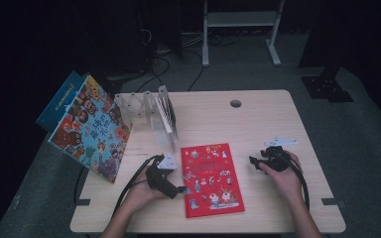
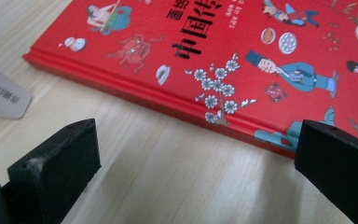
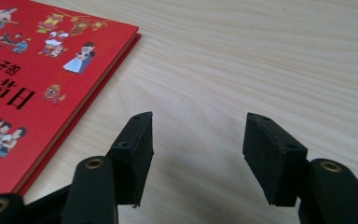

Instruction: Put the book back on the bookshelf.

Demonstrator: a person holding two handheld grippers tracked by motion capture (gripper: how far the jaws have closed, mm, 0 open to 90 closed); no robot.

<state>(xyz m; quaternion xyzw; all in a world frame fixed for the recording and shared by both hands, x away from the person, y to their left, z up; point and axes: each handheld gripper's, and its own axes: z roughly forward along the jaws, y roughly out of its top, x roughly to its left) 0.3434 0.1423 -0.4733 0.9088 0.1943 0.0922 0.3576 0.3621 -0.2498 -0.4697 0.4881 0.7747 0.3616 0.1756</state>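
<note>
- Your left gripper sits at the left edge of the red book, its jaws spread wide with nothing between them; in the left gripper view the book's spine edge lies just beyond the tips, apart from them.
- Your right gripper rests to the right of the book, near it but not touching, jaws partly open over bare wood.
- The red book lies flat and closed on the surface, front centre, between your two hands.
- A clear book rack stands at the back left of the surface, with a colourful picture book leaning against its left side.
</note>
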